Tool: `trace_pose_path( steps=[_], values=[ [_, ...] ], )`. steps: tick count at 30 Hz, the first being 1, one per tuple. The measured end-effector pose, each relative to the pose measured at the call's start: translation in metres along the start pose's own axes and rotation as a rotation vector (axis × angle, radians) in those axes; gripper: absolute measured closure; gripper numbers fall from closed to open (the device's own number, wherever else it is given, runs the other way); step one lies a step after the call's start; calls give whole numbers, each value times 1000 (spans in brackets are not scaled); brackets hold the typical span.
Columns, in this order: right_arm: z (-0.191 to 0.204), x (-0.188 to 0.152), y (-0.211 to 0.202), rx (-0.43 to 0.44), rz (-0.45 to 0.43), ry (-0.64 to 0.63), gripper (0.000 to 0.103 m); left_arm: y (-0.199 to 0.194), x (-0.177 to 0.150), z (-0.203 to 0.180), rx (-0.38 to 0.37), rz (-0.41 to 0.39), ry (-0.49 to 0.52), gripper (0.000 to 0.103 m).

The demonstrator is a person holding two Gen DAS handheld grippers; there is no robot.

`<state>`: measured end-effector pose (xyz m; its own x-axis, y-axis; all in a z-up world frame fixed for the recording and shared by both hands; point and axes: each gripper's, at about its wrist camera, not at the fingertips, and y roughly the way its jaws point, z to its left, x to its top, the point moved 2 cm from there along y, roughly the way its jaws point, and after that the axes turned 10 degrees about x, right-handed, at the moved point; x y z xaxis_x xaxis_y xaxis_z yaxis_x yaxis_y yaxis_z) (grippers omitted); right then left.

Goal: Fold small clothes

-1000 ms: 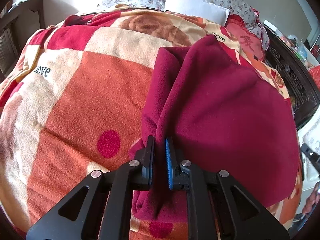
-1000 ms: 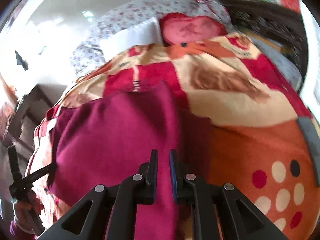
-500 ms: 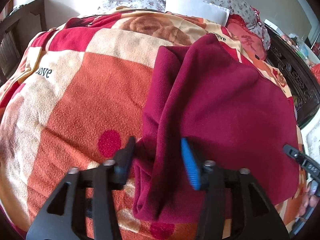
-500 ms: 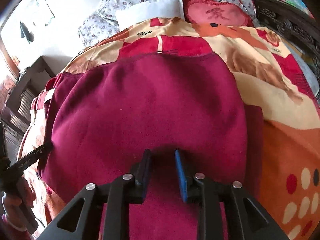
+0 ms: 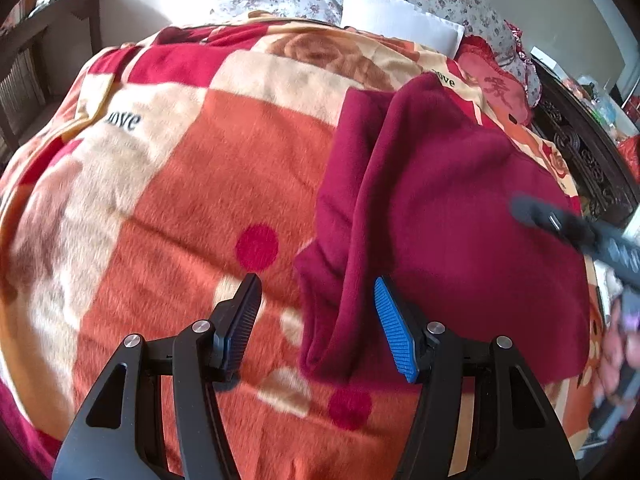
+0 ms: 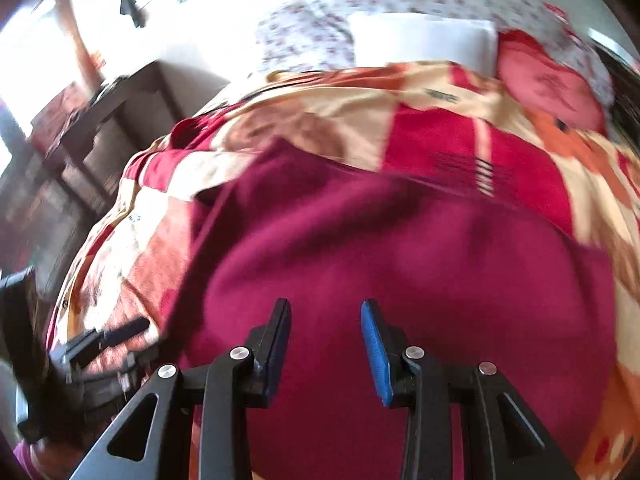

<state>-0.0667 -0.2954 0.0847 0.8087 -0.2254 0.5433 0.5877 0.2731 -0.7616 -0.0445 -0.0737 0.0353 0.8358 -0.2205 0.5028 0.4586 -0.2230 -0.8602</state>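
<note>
1. The left gripper (image 5: 316,320) has its jaws spread wide with nothing between them; it hovers above the patterned blanket (image 5: 180,208).
2. The maroon fleece garment (image 5: 448,216) lies flat on the blanket, ahead and to the right of the left gripper, and its rolled near edge sits just beyond the blue pad (image 5: 394,336).
3. The right gripper (image 6: 325,344) is also parted and grips nothing; the garment (image 6: 400,264) spreads directly beneath and ahead of it.
4. Blurred, the right gripper (image 5: 576,236) juts in from the right edge of the left wrist view, over the garment.
5. Far ahead of both grippers, a white pillow (image 5: 396,26) and a red cushion (image 6: 548,84) rest at the head of the bed.
</note>
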Motion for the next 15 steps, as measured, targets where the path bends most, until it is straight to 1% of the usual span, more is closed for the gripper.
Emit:
trace_pose_path(
  steps=[3, 5, 6, 9, 12, 14, 15],
  values=[
    [17, 16, 20, 36, 8, -33, 68, 2, -10, 5, -16, 22, -15, 44],
    [26, 25, 29, 45, -2, -47, 68, 6, -15, 7, -28, 38, -23, 44],
    [30, 29, 33, 47, -10, -52, 68, 7, -17, 8, -20, 55, -43, 44],
    [41, 42, 48, 59, -3, -67, 70, 9, -18, 11, -44, 65, -72, 42],
    [59, 50, 65, 45, 12, -123, 71, 11, -18, 15, -66, 72, -89, 42],
    [69, 51, 80, 28, 39, -164, 71, 10, -18, 16, -73, 70, -88, 41],
    [72, 52, 91, 0, 68, -181, 71, 9, -18, 17, -74, 70, -89, 41]
  ],
)
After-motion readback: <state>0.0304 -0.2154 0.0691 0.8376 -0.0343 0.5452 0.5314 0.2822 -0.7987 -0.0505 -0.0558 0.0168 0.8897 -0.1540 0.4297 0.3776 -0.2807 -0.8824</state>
